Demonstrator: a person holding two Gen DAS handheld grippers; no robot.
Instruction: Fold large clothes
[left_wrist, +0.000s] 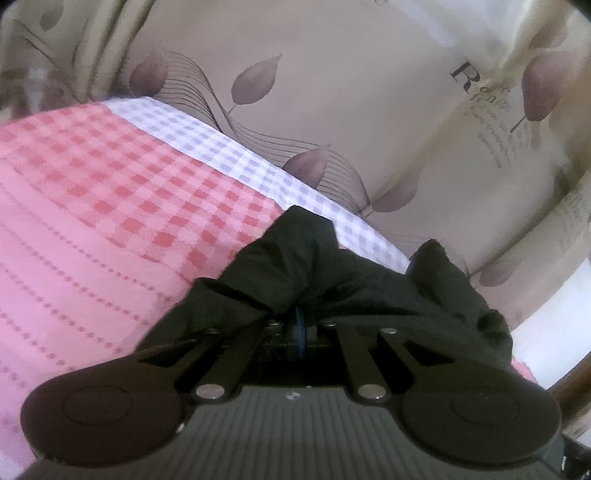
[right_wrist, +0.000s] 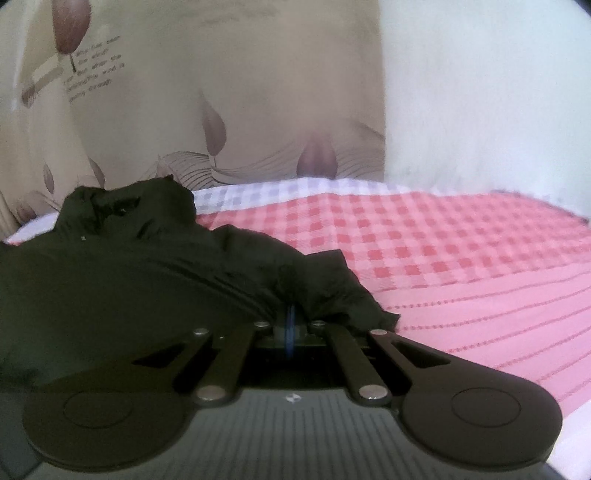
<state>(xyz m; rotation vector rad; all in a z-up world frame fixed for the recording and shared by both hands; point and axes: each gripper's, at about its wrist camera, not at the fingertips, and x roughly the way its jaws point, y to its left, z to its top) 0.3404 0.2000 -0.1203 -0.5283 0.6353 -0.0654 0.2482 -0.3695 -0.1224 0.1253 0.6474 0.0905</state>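
Holding a black garment (left_wrist: 306, 266) with both claws, we're over a bed spread with a pink checked bedsheet (left_wrist: 110, 206). Left gripper (left_wrist: 300, 317): linkage drawn in, fingertips buried in the fabric, so we read it as clamped on cloth. Right gripper (right_wrist: 291, 314): same picture, arms pulled close, tips hidden under a bunched fold, clamped on the same garment (right_wrist: 147, 258).

Key relation: the cloth runs between the two claws. In the left wrist view the bulk trails off to the right; in the right wrist view it piles up to the left. So the long axis lies across us, side to side, with each claw on an end or edge. Which edge (hem, shoulder, cuff) we can't tell; the fabric is too dark and crumpled.

Garment sits near the far side of the bed, close to the leaf-print curtain (left_wrist: 332, 92). Open sheet lies left of the left claw and right of the right claw. Right view also shows a white wall (right_wrist: 480, 92) beyond the bed edge.

Neither arm is nearer: both are already on it. Our judgement: fabric between us looks slack and heaped, so the next move likely needs the claws spread apart along that axis to tension it before any fold. Risk: hidden layers pinched together.
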